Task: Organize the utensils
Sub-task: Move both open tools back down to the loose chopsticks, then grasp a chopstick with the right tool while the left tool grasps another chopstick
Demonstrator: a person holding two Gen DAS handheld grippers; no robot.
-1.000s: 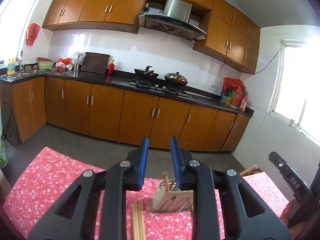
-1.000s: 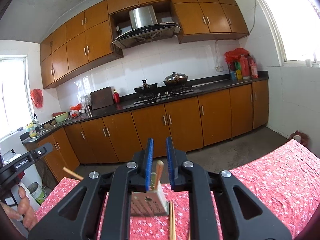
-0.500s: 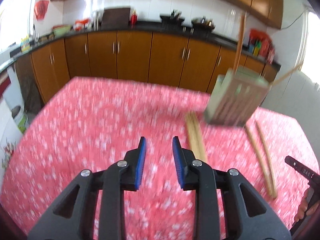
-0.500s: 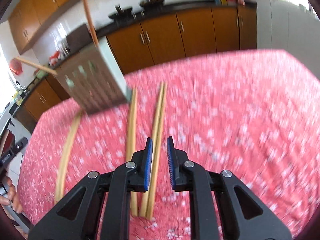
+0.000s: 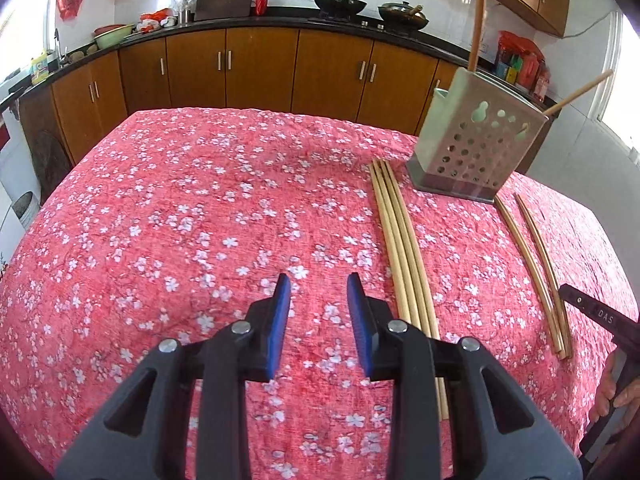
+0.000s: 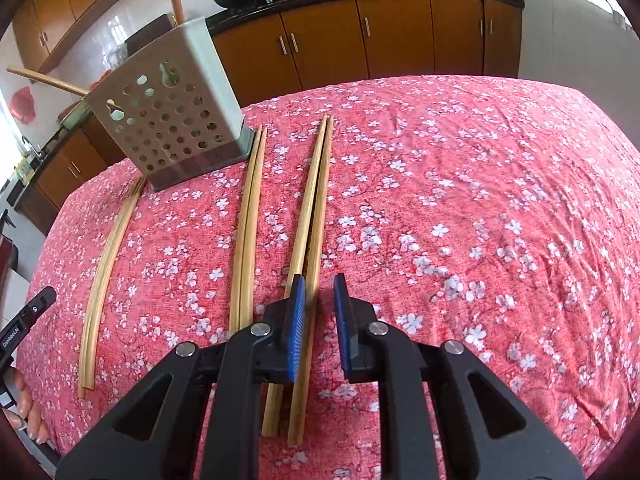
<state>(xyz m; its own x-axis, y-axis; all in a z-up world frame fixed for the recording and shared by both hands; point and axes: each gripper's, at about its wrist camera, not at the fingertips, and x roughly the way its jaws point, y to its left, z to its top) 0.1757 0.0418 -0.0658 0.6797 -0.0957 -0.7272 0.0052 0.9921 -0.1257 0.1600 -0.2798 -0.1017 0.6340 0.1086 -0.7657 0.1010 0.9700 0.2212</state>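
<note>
Bamboo chopsticks beside perforated metal holder.

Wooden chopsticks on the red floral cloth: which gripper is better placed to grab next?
Right. The right gripper hangs open directly over the nearest pair of wooden chopsticks. The left gripper is open over bare red floral cloth, beside its nearest bundle.

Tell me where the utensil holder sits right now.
The holder stands at the table's far edge: upper right in the left wrist view, upper left in the right wrist view, with chopsticks lying on the cloth beside its base.
</note>
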